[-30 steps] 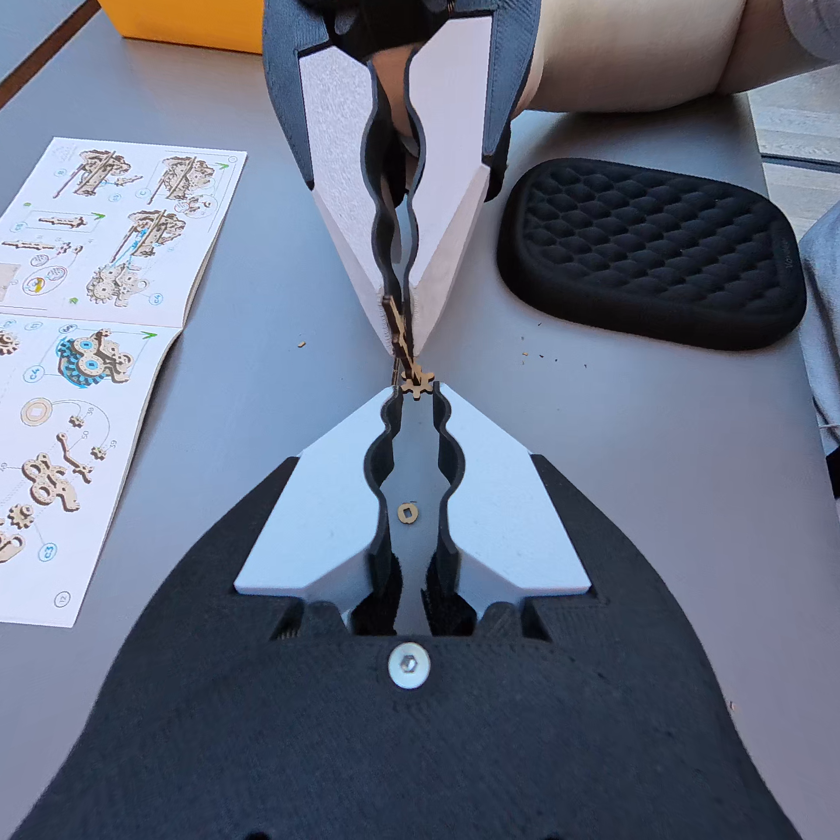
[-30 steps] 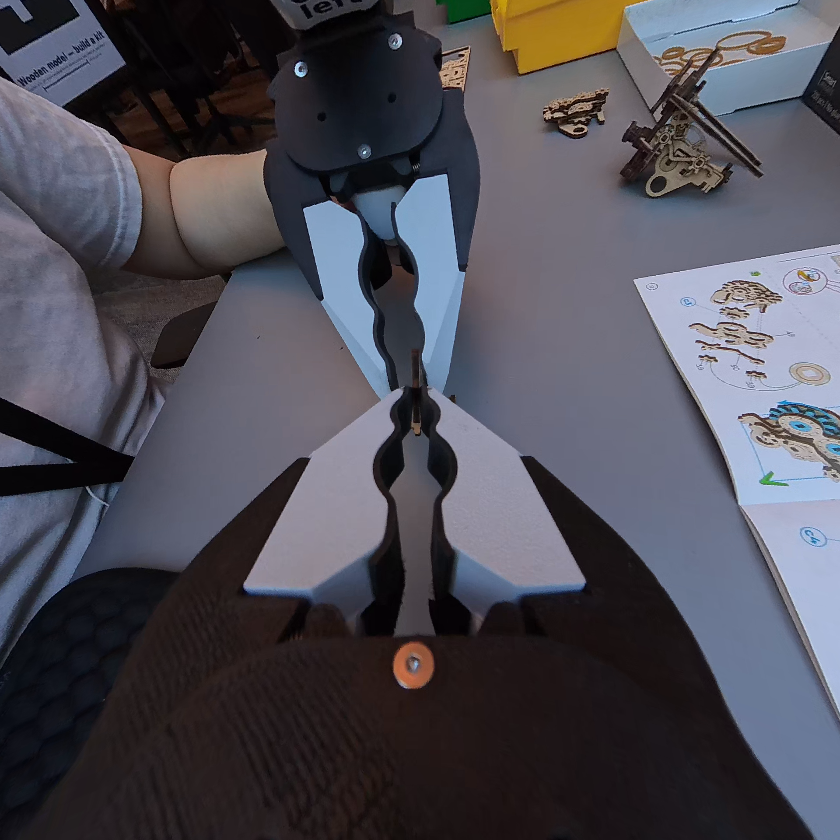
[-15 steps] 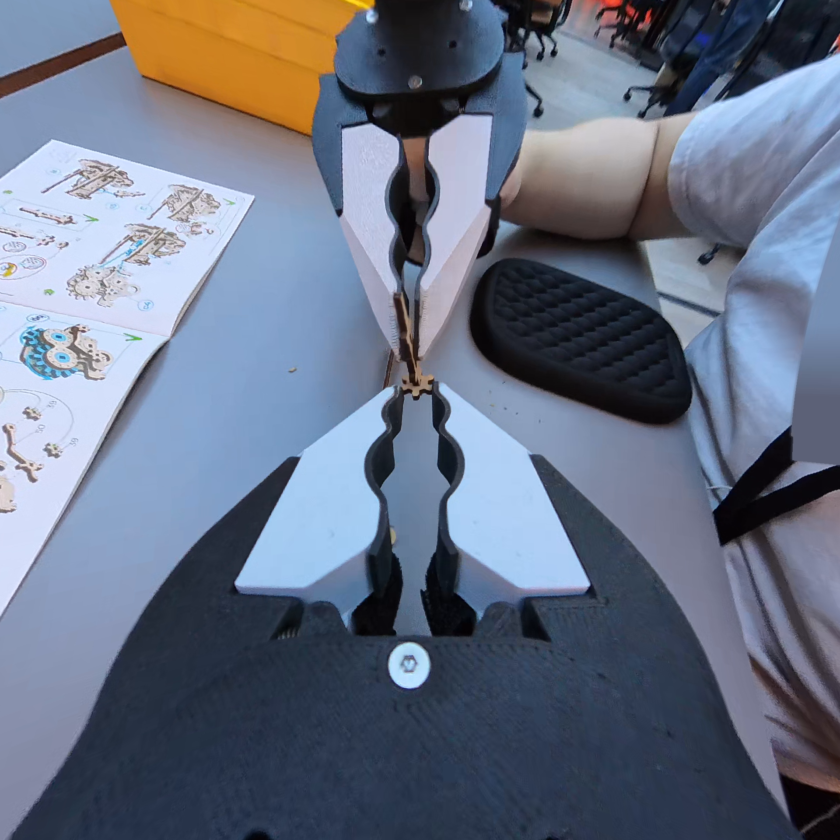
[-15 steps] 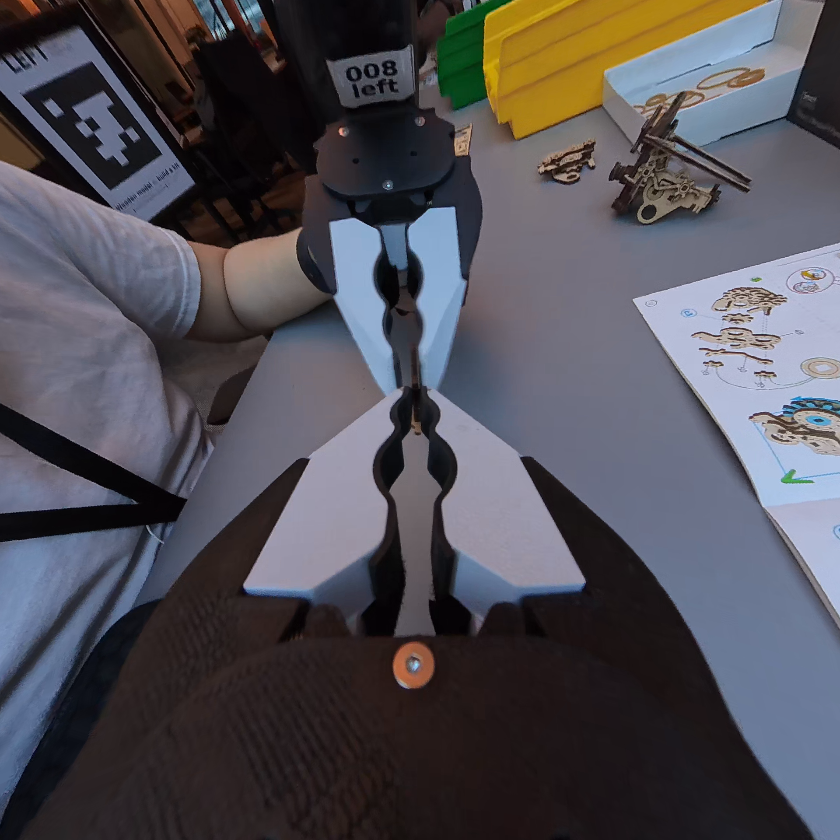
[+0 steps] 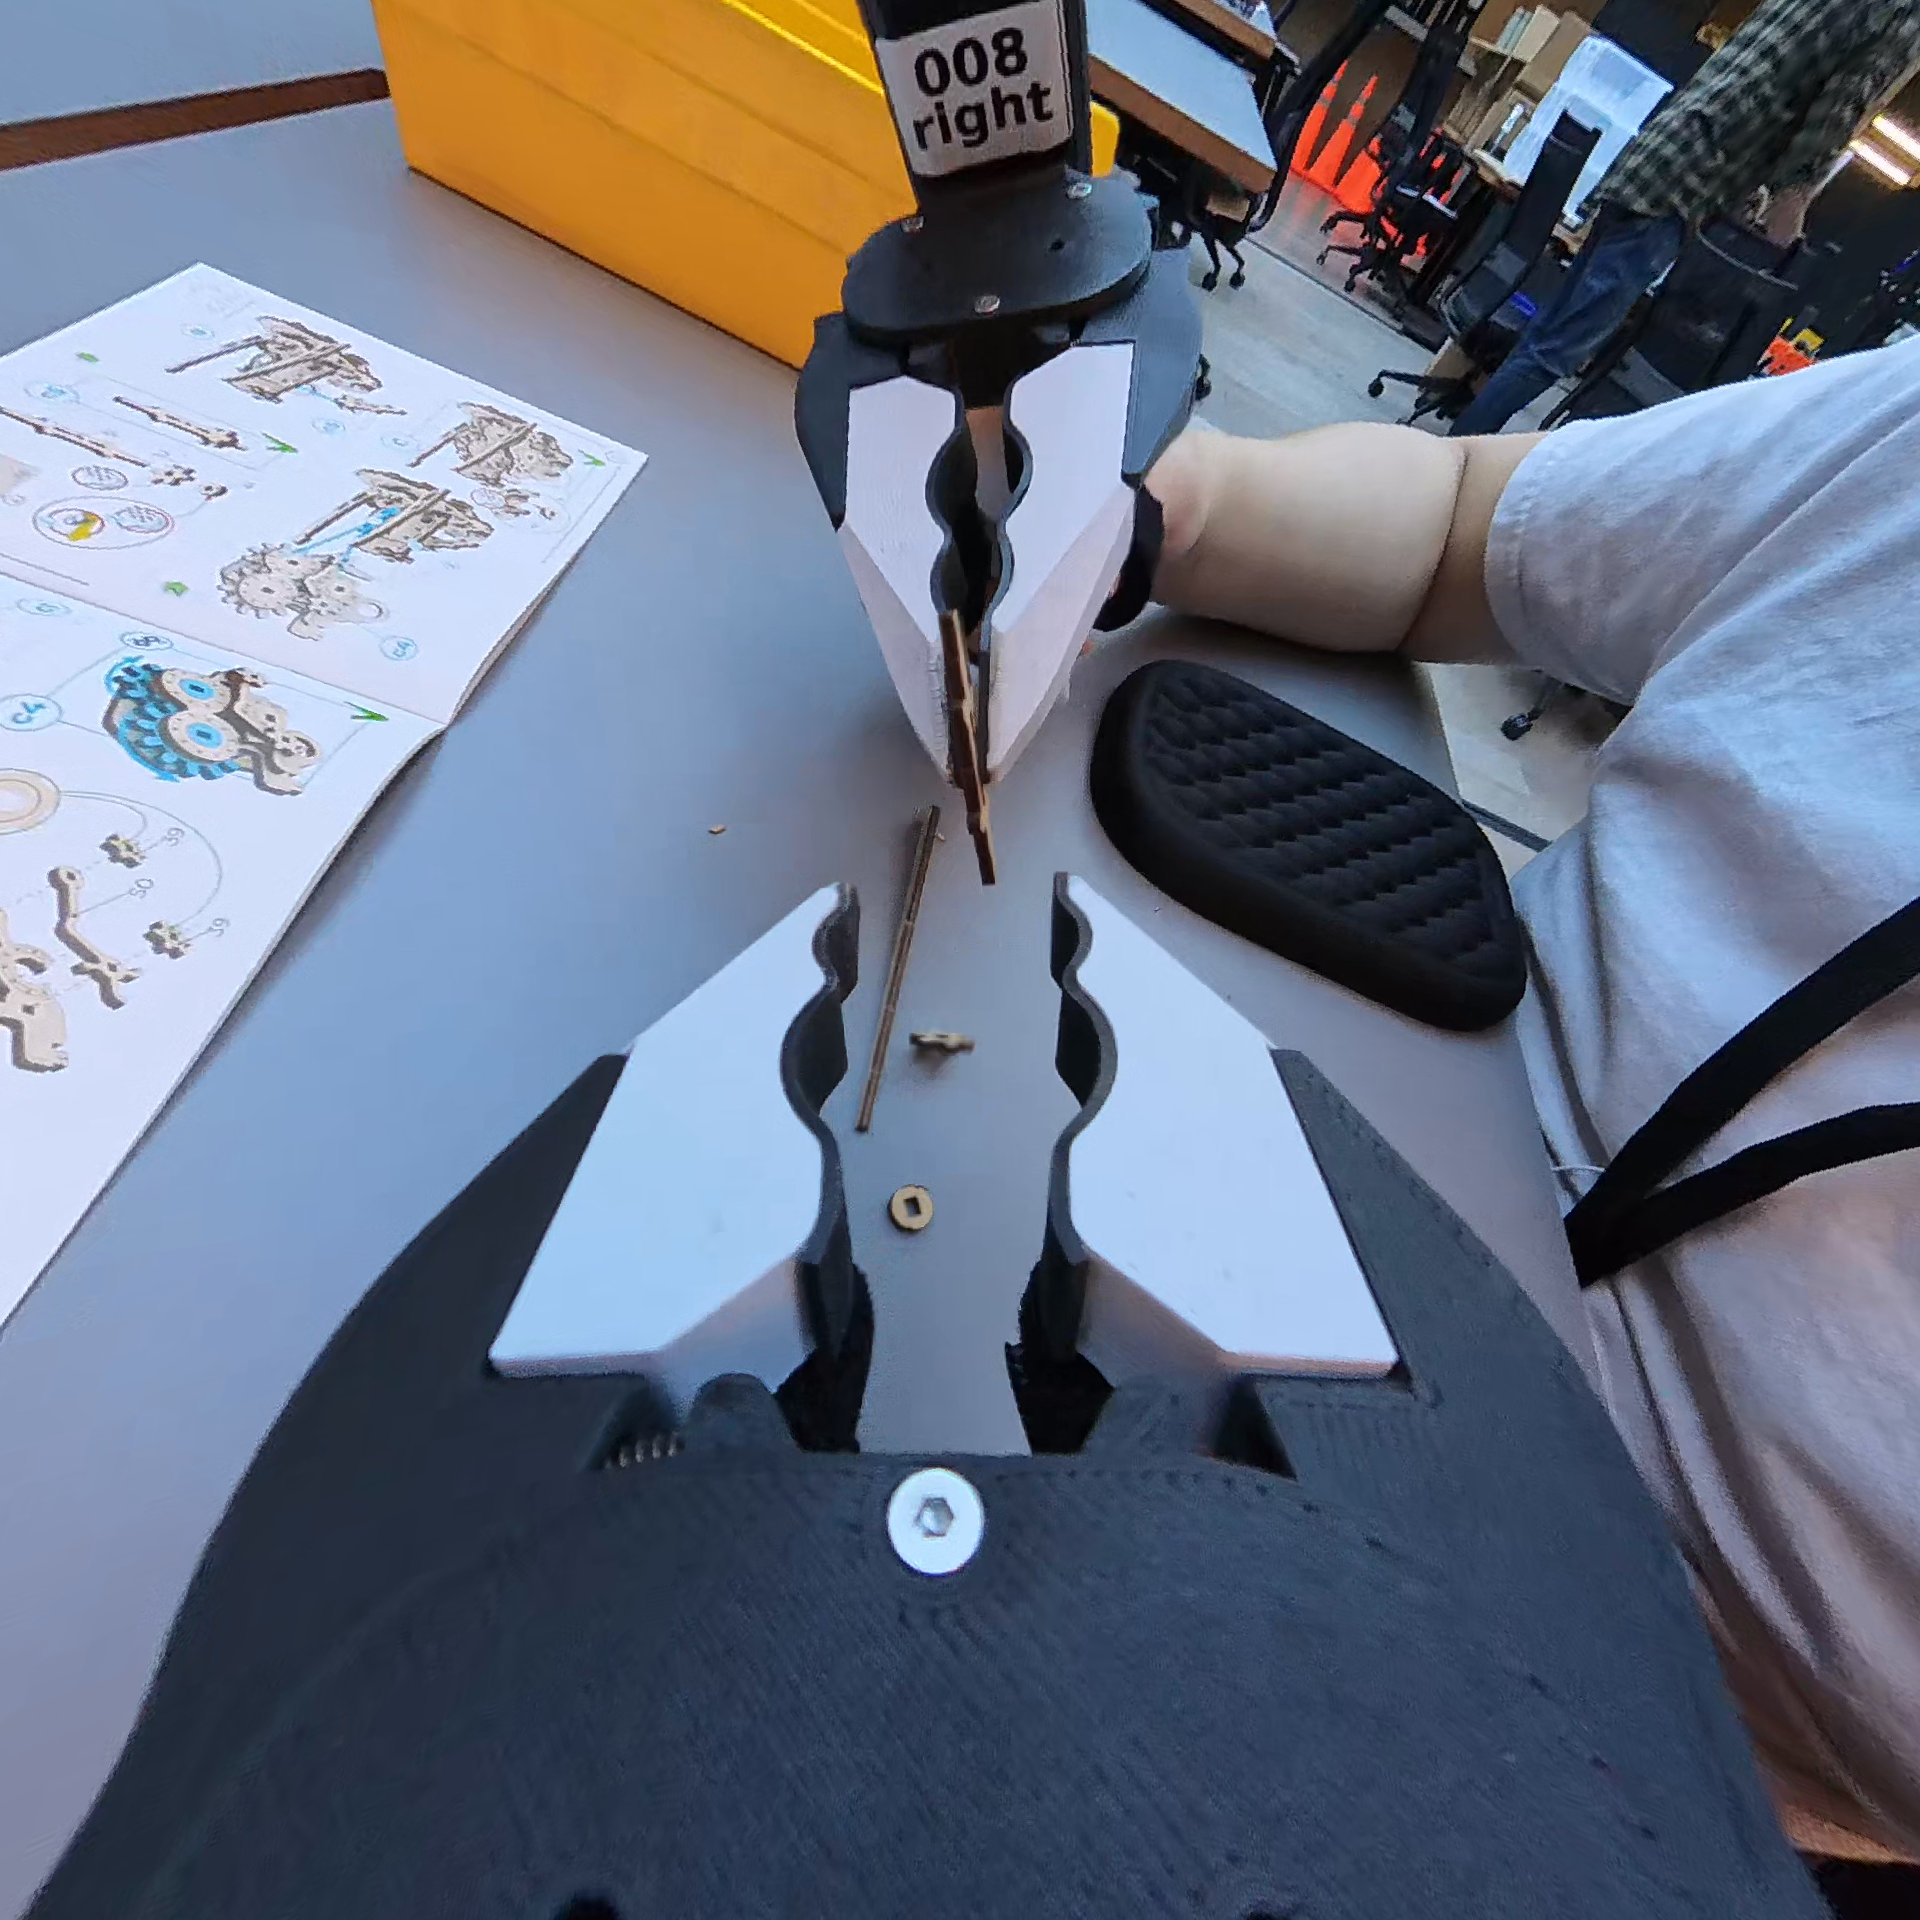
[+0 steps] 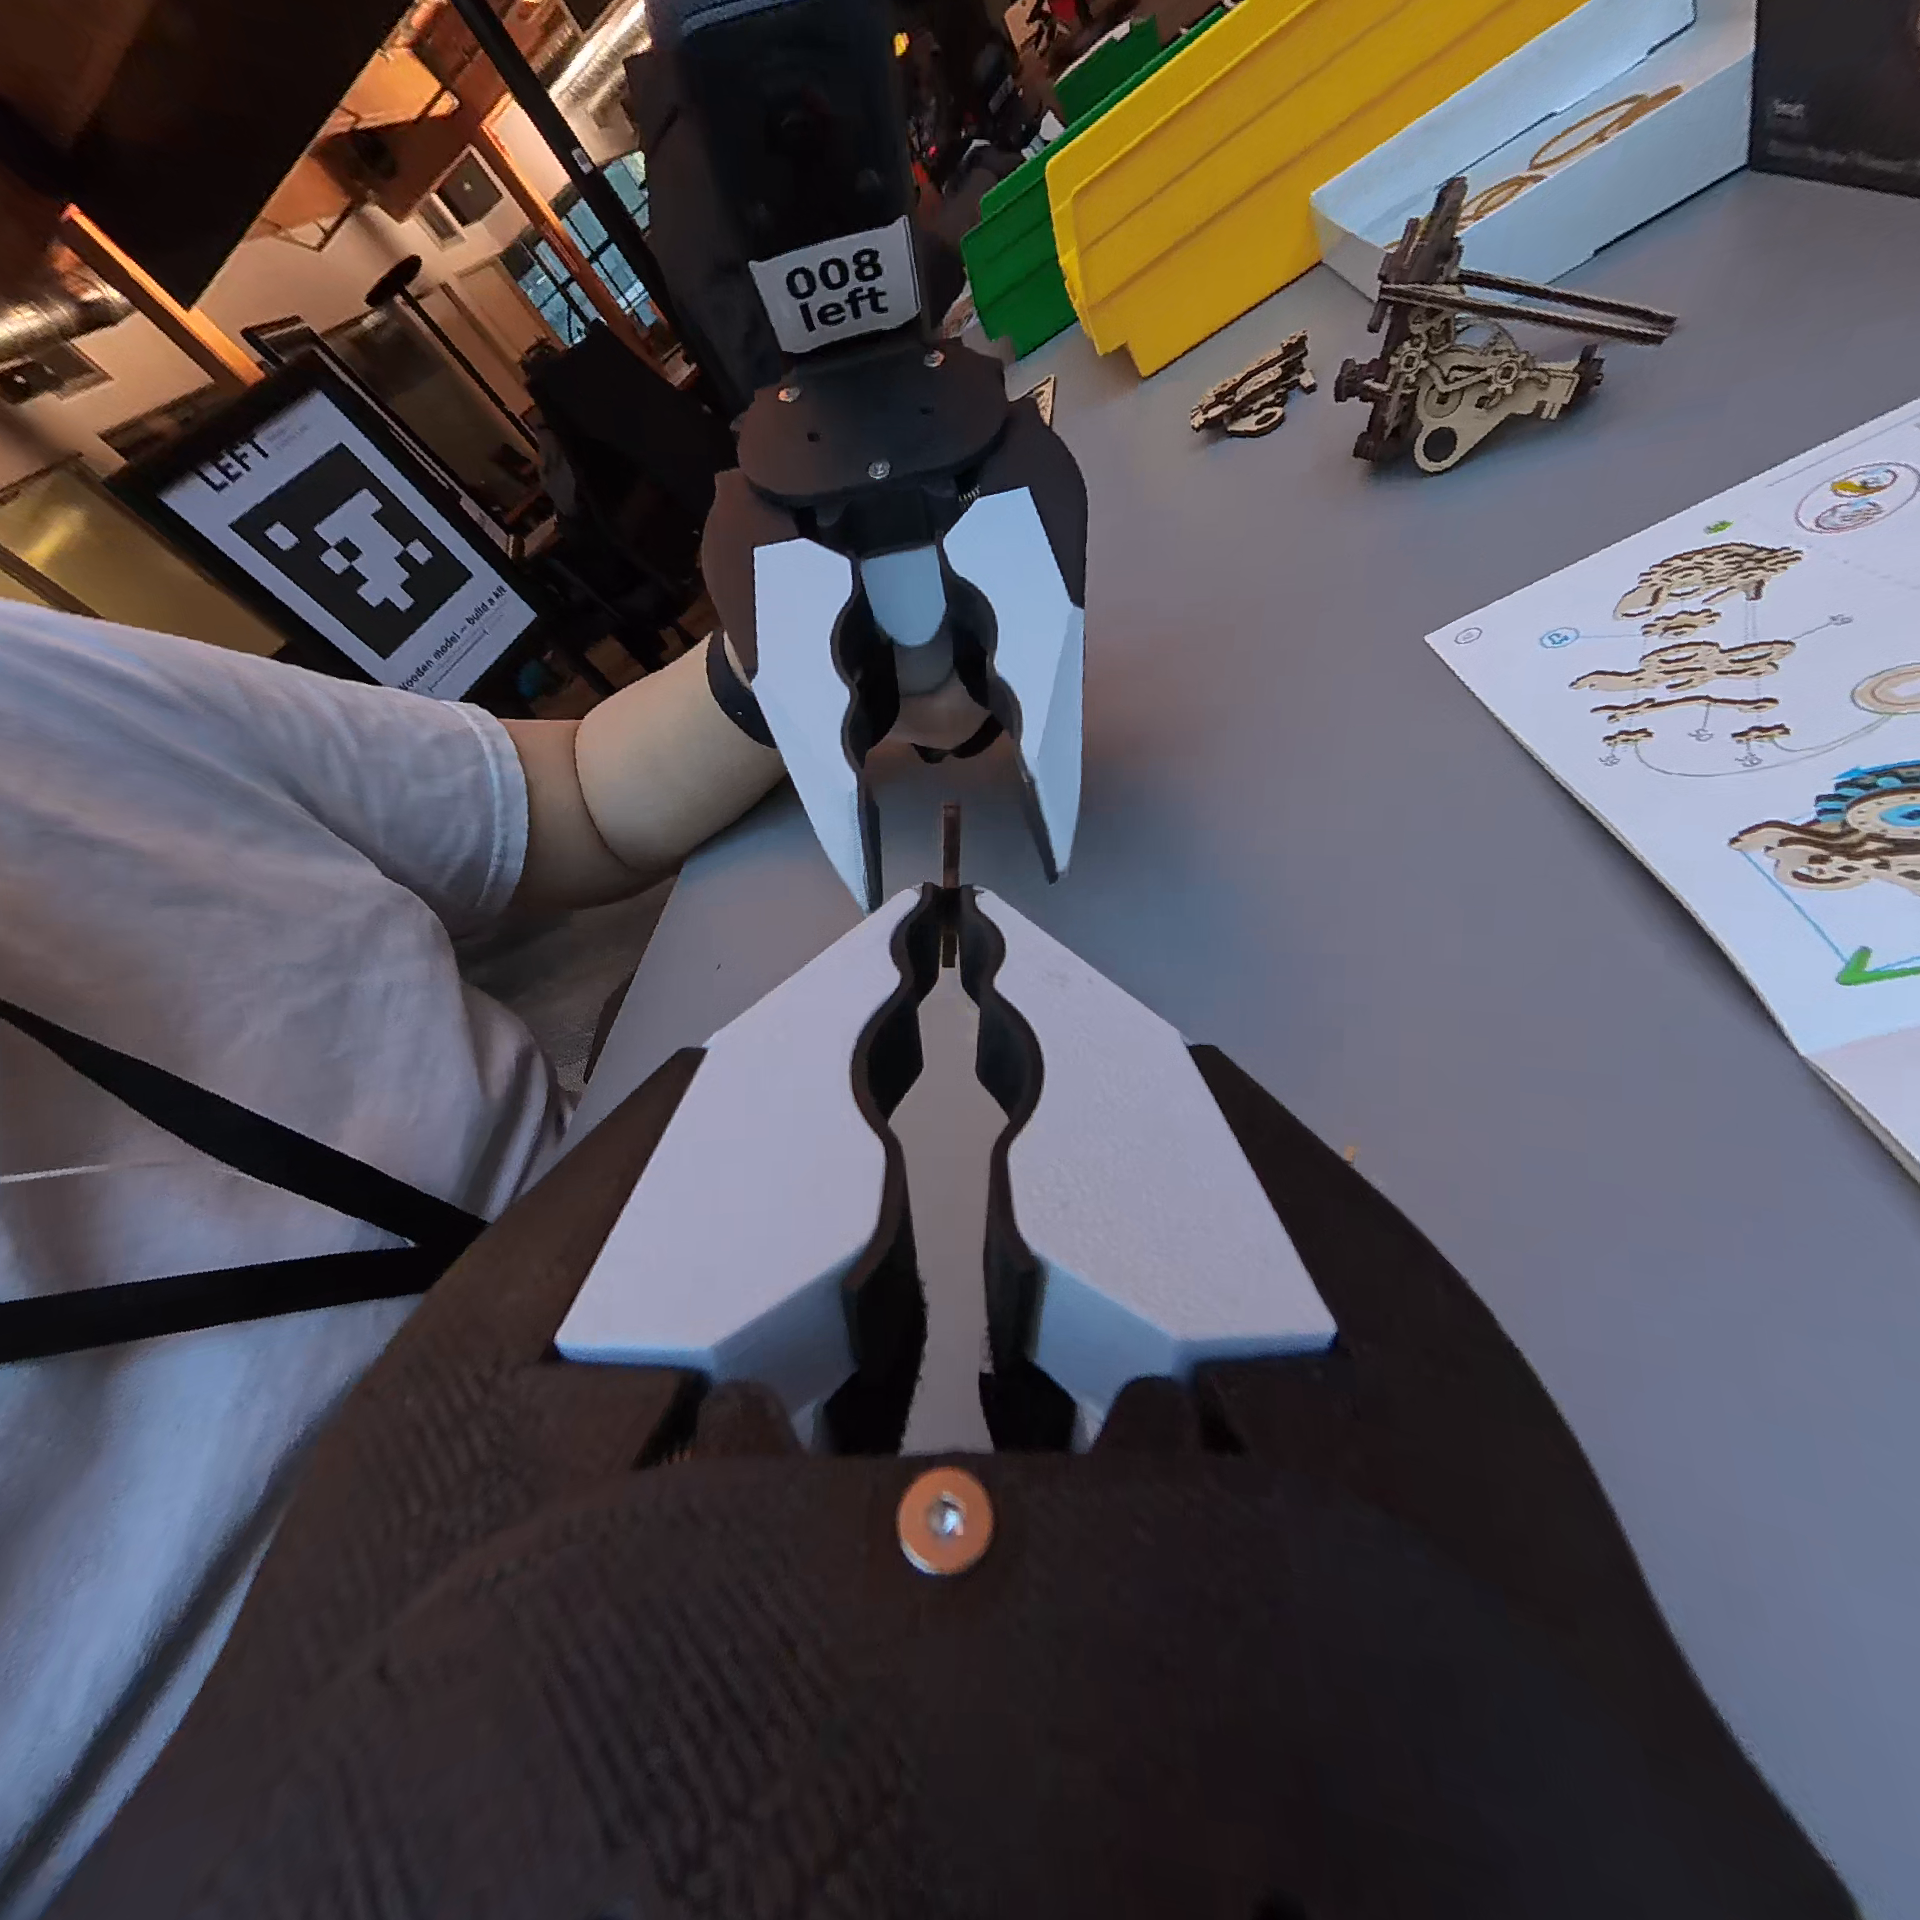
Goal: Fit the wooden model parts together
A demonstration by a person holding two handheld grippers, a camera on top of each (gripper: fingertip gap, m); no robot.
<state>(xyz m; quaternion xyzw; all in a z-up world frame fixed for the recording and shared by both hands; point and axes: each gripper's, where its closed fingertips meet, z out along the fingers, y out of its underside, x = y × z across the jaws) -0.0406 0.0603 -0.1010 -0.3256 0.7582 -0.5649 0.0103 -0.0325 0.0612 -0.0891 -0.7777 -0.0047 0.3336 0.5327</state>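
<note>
Left hand-held gripper (image 5: 954, 902) wide apart, empty; right hand-held gripper (image 6: 943, 914) pinching wooden strip (image 5: 968, 756), tips facing.

The left wrist view is bright and cool, with daylight falling from about 1 o'clock; the grey table (image 5: 582, 831) carries a soft sheen and only faint shadows. The right wrist view is dimmer and warmer, its background at 10 o'clock lit orange and murky. Both pictures bend strongly at the edges, as wide-angle lenses do. Near gripper bodies at 6 o'clock look slightly soft; the middle is sharp.
</note>
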